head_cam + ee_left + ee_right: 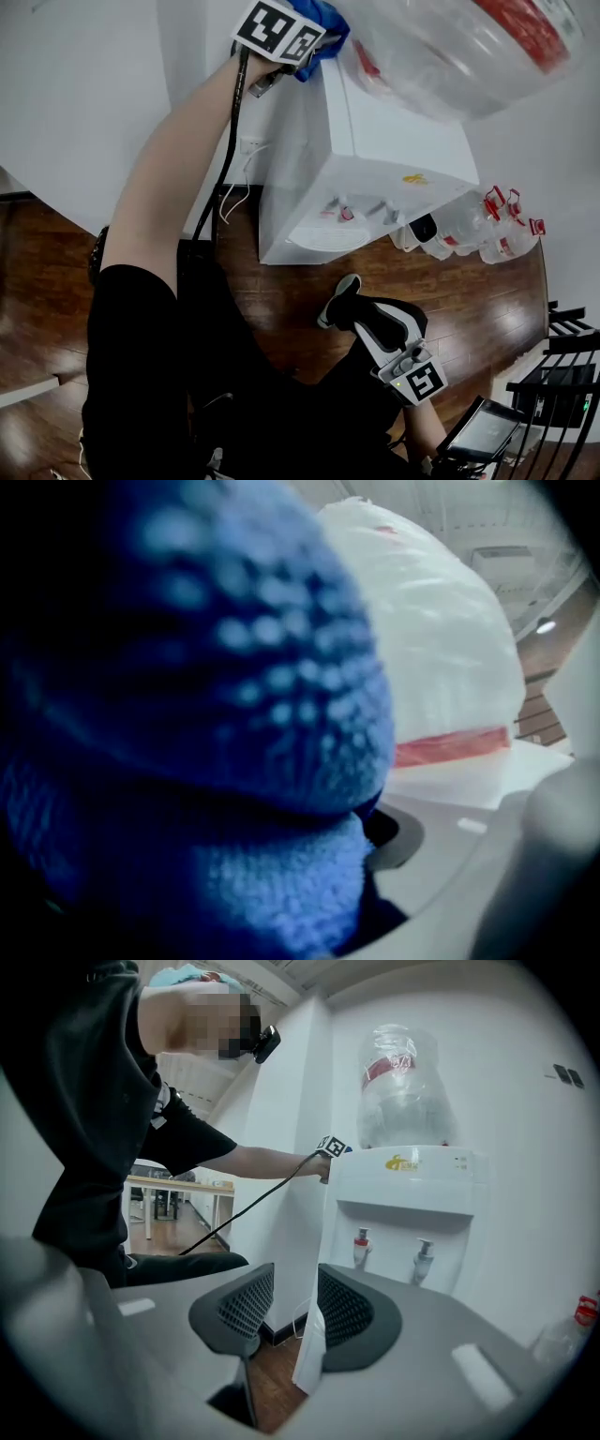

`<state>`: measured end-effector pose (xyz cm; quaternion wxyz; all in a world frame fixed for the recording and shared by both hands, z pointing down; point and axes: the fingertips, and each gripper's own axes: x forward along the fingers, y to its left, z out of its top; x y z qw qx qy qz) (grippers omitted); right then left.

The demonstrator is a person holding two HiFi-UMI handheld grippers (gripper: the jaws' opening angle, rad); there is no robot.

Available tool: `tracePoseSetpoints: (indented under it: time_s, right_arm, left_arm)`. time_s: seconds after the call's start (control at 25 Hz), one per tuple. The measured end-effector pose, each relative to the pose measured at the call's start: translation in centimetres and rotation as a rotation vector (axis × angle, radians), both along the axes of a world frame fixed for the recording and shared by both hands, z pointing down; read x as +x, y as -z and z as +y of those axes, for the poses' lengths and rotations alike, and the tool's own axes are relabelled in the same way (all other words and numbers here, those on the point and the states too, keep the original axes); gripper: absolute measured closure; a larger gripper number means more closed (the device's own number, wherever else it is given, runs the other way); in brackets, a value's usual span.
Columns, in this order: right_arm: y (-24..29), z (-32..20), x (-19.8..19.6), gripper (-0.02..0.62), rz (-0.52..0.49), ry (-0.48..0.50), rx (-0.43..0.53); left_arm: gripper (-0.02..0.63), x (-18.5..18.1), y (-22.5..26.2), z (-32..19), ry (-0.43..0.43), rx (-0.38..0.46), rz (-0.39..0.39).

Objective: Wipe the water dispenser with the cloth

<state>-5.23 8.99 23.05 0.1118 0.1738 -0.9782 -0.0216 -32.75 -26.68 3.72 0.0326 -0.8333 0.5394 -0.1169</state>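
While the left gripper (302, 52) grips the bunched blue cloth (328, 30), I read the cloth at the top edge of the white water dispenser (375, 159), on its wall side, just beside the inverted bottle (441, 47). The right gripper (286, 1312) hangs low, jaws apart and empty, facing the dispenser's front corner. Wooden floor (281, 291) gives room in front; spare bottles (478, 234) crowd the far side.

The person wears a black short-sleeved top (84, 1101), black trousers (178, 1267) and a dark shoe with a pale sole (339, 298). The grey left hand-held gripper (298, 45) trails a black cable (225, 159). The grey right hand-held gripper (291, 1312) has black mesh-patterned pads (246, 1302). Both carry black-and-white marker cubes (278, 30).
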Motion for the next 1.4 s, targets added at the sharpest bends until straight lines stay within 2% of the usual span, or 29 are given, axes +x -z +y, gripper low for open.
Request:
tracePoseSetpoints:
  time_s: [0.12,0.24,0.36,0.44,0.52,0.6,0.68,0.76,0.8,0.92,0.96,1.0,1.08,1.12,1.24,1.28,1.4]
  right_arm:
    - [0.1,0.1,-0.2,0.448,-0.016,0.000,-0.002]
    - [0.3,0.6,-0.2,0.451,-0.028,-0.004,-0.005]
    - [0.5,0.8,0.0,0.454,-0.047,-0.004,-0.013]
    - [0.1,1.0,0.1,0.456,-0.056,-0.001,-0.019]
    - [-0.1,1.6,-0.2,0.457,-0.059,0.012,-0.021]
    - [0.0,2.5,-0.8,0.457,-0.061,0.036,-0.015]
    - [0.0,3.2,-1.3,0.457,-0.059,0.061,-0.003]
    - [-0.1,3.7,-1.7,0.457,-0.055,0.078,0.006]
    - [-0.2,3.9,-1.8,0.457,-0.054,0.082,0.008]
    - [-0.4,4.5,-1.7,0.459,-0.051,0.078,0.004]
    - [-0.4,4.5,-1.6,0.459,-0.050,0.071,-0.001]
    - [-0.5,4.6,-1.3,0.459,-0.050,0.061,-0.007]
    - [-0.7,4.5,-0.7,0.459,-0.049,0.035,-0.024]
    - [-0.8,4.3,-0.3,0.460,-0.048,0.022,-0.033]
    - [-1.2,3.4,0.5,0.462,-0.043,-0.009,-0.054]
    - [-1.4,3.1,0.6,0.462,-0.040,-0.016,-0.057]
    - [-1.8,2.6,0.7,0.463,-0.028,-0.024,-0.059]
  left_arm:
    - [0.410,-0.8,-0.1,-1.9,0.076,-0.019,0.012]
    - [0.411,-0.3,-0.2,-0.8,0.065,-0.033,0.088]
    - [0.411,1.4,0.0,3.6,-0.018,-0.024,0.174]
    - [0.411,3.3,-0.1,7.7,-0.102,-0.029,0.205]
    - [0.411,5.8,-0.5,12.1,-0.181,-0.026,0.191]
    - [0.411,8.4,-0.5,16.8,-0.240,0.010,0.144]
    - [0.411,11.2,-0.1,20.6,-0.296,0.068,0.063]
    - [0.411,13.6,0.5,22.5,-0.349,0.166,-0.075]
    - [0.411,14.8,0.7,22.9,-0.379,0.231,-0.185]
    - [0.411,17.3,-0.8,22.4,-0.465,0.414,-0.611]
    - [0.411,17.6,-1.3,21.8,-0.495,0.441,-0.681]
    - [0.411,17.5,-1.5,21.3,-0.527,0.445,-0.678]
    - [0.411,16.8,-0.7,20.4,-0.565,0.414,-0.566]
    - [0.411,16.1,-0.1,19.9,-0.556,0.406,-0.532]
    - [0.413,12.3,0.7,16.5,-0.454,0.392,-0.536]
    - [0.413,10.8,0.8,15.1,-0.421,0.372,-0.496]
    - [0.412,7.3,0.9,11.1,-0.359,0.266,-0.248]
